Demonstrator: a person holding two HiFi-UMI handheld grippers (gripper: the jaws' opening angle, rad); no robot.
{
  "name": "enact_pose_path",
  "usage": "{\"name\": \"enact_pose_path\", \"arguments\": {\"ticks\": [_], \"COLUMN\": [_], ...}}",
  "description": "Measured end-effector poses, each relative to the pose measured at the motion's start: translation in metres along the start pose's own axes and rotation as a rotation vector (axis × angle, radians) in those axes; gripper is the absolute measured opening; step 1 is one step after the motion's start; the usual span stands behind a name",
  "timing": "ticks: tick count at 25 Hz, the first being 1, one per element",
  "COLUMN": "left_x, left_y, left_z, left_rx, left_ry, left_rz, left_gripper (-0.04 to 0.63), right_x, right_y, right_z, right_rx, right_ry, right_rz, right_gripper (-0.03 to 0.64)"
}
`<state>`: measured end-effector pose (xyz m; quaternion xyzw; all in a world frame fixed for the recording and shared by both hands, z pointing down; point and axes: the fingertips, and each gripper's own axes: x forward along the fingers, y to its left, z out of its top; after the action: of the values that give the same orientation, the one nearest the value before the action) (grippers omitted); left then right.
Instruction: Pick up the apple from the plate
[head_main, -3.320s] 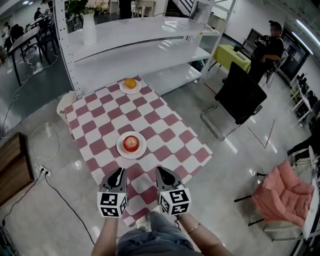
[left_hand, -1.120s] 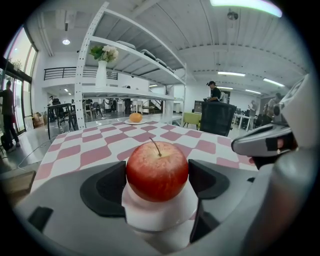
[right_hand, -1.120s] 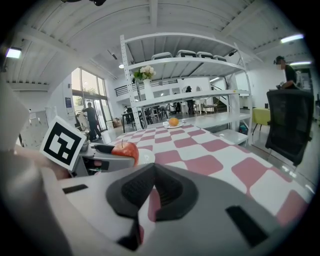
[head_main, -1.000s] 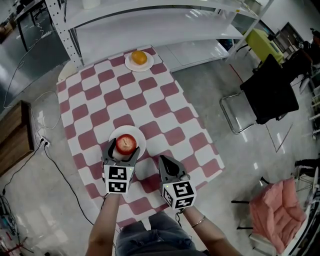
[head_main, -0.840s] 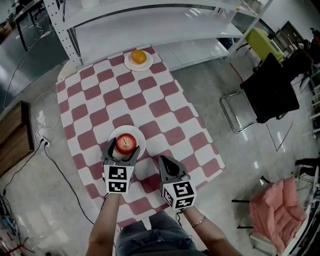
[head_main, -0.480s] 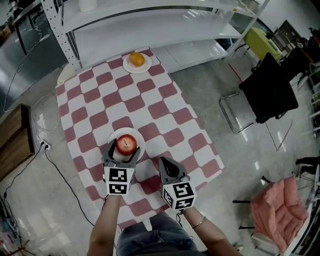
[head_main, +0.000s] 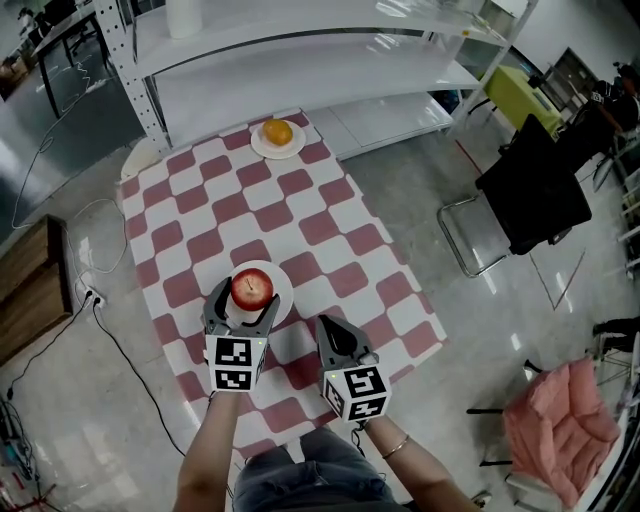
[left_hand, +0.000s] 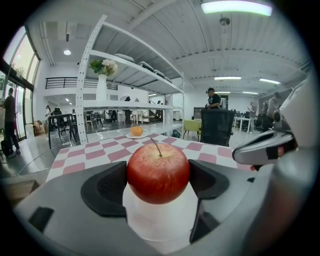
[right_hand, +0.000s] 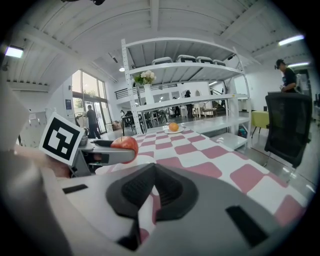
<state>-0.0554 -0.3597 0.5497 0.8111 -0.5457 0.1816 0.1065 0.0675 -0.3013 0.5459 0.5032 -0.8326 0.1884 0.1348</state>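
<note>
Checkered desk: our left hand-held gripper clasps the apple at its widest girth over the plate, our right hand-held gripper pinched together, empty; we judge the fruit firm, light, waxy-smooth, bruisable under hard squeeze.

place: open-plan office or lab | white metal shelving rack | black office chair | glossy grey floor | long ceiling strip light | desks and people far behind

Glossy smooth apple; matt cloth tablecloth; glossy floor.
</note>
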Motion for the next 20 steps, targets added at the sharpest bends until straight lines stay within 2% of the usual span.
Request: {"name": "enact_pose_path", "arguments": {"ticks": [20], "left_x": [-0.060], "left_y": [0.006], "left_z": [0.037], "left_rx": [0.008], "left_ry": [-0.095], "left_rz": [-0.004], "left_gripper": [0.376], "right_x": [-0.036], "right_y": [0.028], "right_z": [0.038], "right_rx": [-0.048], "right_ry": [-0.110], "right_rz": [-0.027], "right_gripper": [0.010]}}
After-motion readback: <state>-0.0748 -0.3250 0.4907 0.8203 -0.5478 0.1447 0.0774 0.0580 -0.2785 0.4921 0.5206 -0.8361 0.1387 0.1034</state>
